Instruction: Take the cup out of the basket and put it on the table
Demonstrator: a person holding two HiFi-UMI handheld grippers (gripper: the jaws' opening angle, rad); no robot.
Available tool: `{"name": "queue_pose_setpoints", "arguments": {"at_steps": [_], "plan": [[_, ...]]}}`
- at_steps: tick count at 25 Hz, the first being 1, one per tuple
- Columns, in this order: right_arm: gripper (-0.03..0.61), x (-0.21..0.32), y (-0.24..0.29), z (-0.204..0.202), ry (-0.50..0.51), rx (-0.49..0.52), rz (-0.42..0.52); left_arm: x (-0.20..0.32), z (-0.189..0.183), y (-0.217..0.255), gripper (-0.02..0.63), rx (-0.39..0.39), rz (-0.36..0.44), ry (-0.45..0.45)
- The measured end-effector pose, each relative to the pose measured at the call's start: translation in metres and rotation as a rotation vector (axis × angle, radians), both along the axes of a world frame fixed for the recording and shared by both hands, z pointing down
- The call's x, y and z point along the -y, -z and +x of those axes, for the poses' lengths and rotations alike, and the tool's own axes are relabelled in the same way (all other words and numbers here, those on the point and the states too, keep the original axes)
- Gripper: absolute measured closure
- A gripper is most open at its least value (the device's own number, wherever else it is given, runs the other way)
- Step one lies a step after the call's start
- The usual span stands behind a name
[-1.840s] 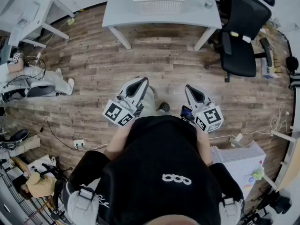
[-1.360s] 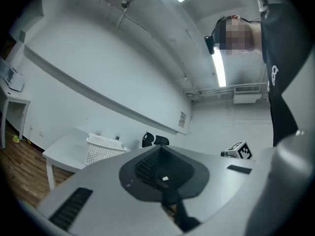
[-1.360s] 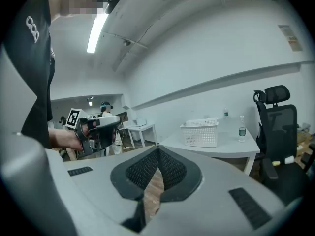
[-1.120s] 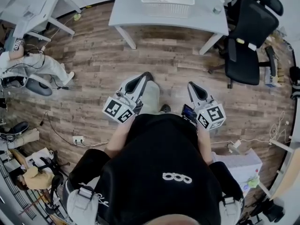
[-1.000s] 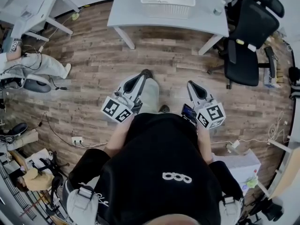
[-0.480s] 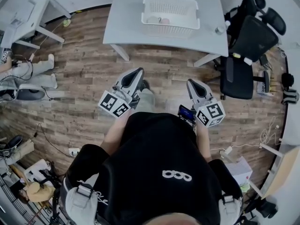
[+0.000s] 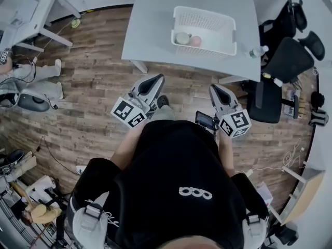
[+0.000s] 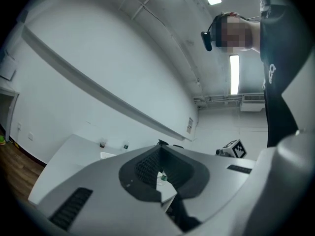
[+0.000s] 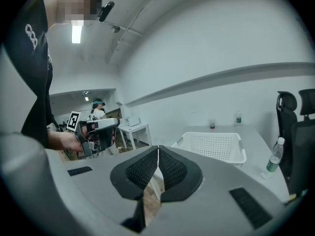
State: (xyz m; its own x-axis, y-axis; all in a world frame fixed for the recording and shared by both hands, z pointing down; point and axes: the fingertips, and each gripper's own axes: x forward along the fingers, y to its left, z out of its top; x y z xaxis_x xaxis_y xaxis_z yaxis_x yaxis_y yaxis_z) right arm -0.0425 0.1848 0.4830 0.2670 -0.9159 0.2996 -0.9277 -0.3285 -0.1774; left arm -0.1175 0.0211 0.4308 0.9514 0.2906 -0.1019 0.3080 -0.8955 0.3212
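- Head view: the grey table (image 7: 150, 25) fills the upper middle of the frame, and the white basket (image 7: 207, 50) stands on its right half.
- There's the cup (image 7: 182, 38), inside the basket, tucked into its lower-left corner, just beside a pink object (image 7: 195, 41).
- The left gripper (image 7: 156, 79) hangs over the wooden floor (image 7: 93, 87) at centre frame, just short of the table's near edge, nose pointing at the table.
- Its own view shows its jaws pressed together, with nothing between them.
- The right gripper (image 7: 213, 88) sits centre-right, also below the table's edge and well apart from the basket.
- Closed as well: the ribbed pads meet in one thin line, and the claw is empty.
- A clear bottle (image 7: 258, 51) stands at the table's right edge, just right of the basket.
- A black office chair (image 7: 285, 61) is at the right of the frame, beside the table.
- Neither claw touches the basket or the cup.
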Motion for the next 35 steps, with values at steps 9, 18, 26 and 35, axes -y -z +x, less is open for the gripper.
{"name": "queue_pose_setpoints", "arguments": {"at_steps": [9, 18, 26, 35], "plan": [[0.554, 0.048, 0.005, 0.031, -0.002, 0.003, -0.005, 0.052, 0.04, -0.01, 0.606, 0.021, -0.012, -0.027], [0.554, 0.049, 0.003, 0.085, -0.021, -0.005, -0.01, 0.05, 0.083, -0.017, 0.606, 0.051, -0.025, -0.057], [0.554, 0.066, -0.001, 0.147, 0.049, 0.0, 0.003, 0.054, 0.131, -0.024, 0.606, 0.101, -0.003, -0.017], [0.554, 0.061, -0.003, 0.223, 0.105, 0.014, 0.023, 0.037, 0.201, -0.018, 0.606, 0.115, 0.022, 0.037]]}}
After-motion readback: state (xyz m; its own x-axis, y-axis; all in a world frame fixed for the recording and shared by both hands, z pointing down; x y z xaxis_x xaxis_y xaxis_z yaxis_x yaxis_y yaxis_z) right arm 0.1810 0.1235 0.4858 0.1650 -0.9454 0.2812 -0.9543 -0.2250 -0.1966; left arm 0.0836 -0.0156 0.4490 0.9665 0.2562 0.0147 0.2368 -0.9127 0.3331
